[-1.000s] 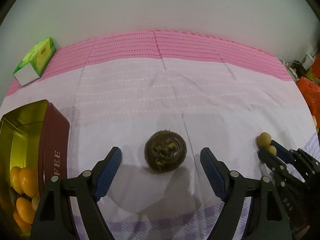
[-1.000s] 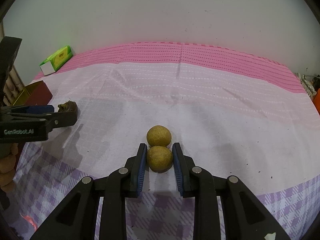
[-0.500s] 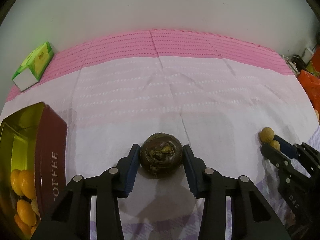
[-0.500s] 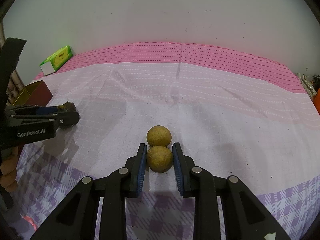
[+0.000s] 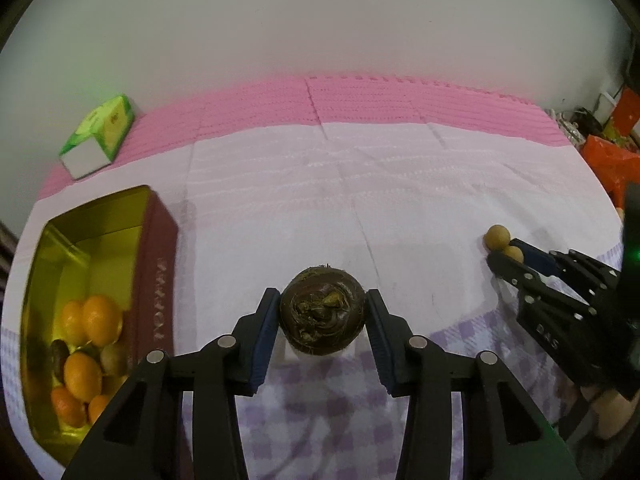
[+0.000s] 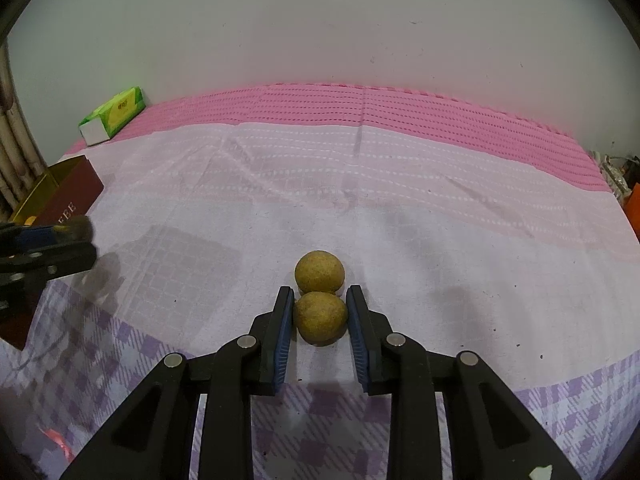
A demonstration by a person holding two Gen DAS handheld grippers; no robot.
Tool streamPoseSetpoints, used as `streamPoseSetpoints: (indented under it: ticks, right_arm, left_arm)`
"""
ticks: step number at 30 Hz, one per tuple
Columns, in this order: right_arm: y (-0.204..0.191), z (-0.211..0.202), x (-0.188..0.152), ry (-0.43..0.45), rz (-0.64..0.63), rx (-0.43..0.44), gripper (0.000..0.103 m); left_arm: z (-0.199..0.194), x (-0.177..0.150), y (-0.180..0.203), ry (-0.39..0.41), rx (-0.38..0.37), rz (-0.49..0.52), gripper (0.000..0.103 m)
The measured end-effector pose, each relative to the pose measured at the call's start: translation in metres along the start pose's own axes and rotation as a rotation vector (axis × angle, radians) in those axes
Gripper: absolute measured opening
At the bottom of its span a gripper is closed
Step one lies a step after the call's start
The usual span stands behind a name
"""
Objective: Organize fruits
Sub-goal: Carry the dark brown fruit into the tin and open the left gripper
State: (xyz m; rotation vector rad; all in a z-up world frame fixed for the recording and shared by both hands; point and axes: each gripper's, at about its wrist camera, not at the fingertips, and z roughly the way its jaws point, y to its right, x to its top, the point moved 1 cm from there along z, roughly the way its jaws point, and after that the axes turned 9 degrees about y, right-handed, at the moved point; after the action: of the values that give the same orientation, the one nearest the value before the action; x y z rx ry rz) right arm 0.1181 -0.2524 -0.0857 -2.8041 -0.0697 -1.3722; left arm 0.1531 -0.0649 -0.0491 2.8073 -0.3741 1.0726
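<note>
The right claw [image 6: 320, 318] clamps a round tan fruit [image 6: 320, 317] on the pink-and-lilac cloth-covered counter [image 6: 440, 208]. A second round tan fruit [image 6: 319, 272] touches it just behind. At far left, the left claw [image 6: 80, 244] grips something dark.

Both grippers are black plastic, their fingers [image 5: 264, 330] blue-padded (ribbed), with round silver screws.

The cloth-covered tabletop [image 6: 400, 208] lay bare across its middle and along the far pink edge, giving wide passage there. At the far left corner a green tissue box [image 5: 100, 136] stood. Along the left edge a red tin [image 5: 156, 280] stood open-topped, oranges [image 5: 96, 320] filling its near end and its far end free. Toward the right edge two small brown fruits [image 6: 320, 272] sat touching each other, with bare cloth on either side of them.
</note>
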Motion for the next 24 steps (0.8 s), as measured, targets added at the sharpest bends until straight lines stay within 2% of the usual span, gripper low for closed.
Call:
streamPoseSetpoints:
  ticks: [9, 18, 24]
  right_arm:
    - [0.000, 0.000, 0.000, 0.000, -0.001, -0.001, 0.026]
    - [-0.001, 0.000, 0.000, -0.001, -0.004, -0.004, 0.026]
    - [-0.001, 0.000, -0.001, -0.001, -0.007, -0.006, 0.026]
  left_arm:
    - [-0.030, -0.002, -0.025, 0.033, 0.076, -0.001, 0.044]
    - [-0.056, -0.004, -0.076, 0.052, 0.145, -0.038, 0.044]
    - [-0.069, -0.016, -0.118, 0.037, 0.193, -0.070, 0.044]
